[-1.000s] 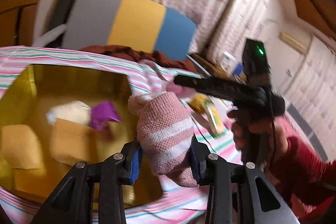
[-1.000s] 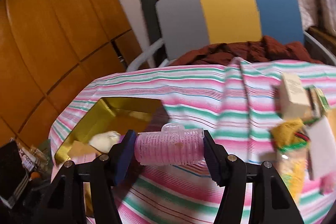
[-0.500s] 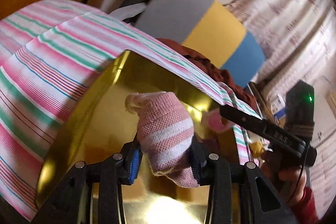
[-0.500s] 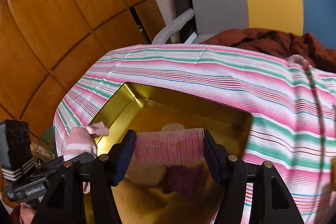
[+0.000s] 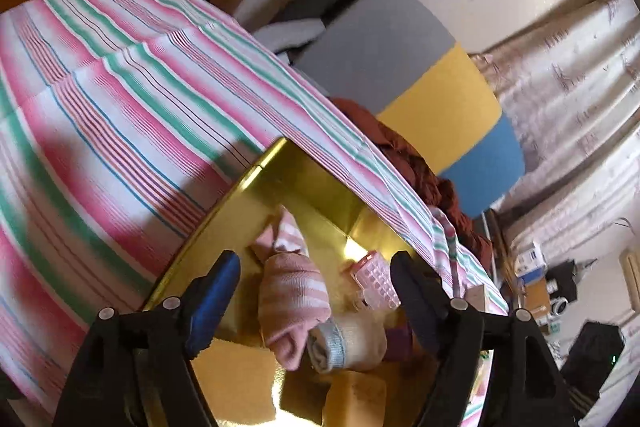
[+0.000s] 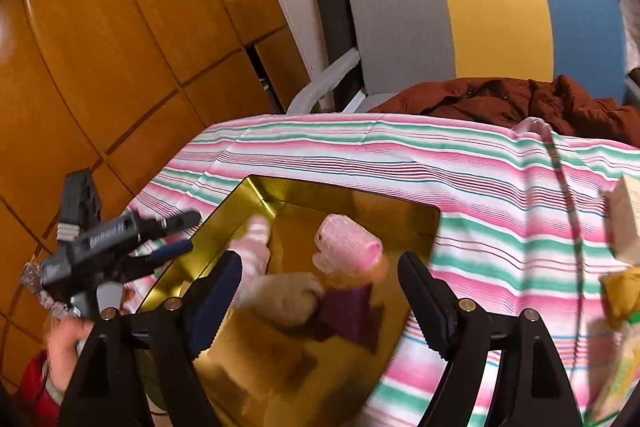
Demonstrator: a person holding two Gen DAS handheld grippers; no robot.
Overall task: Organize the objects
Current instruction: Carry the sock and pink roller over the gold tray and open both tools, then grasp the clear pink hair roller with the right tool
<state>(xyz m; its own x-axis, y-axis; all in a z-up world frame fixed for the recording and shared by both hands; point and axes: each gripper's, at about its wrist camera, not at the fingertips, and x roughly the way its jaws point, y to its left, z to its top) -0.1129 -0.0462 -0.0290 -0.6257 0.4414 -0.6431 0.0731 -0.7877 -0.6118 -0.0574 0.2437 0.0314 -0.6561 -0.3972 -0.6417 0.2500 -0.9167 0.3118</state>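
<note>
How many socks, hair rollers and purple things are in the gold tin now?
Socks: 2, a pink sock and a cream sock
Rollers: 1, the pink roller
Purple things: 1, the purple piece
Total: 4 in the tin

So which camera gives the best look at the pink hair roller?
The right wrist view. The roller shows whole and unblocked there, lying in the gold tin beyond the open right gripper. In the left wrist view the roller is smaller, and partly cut off by the left gripper's finger.
</note>
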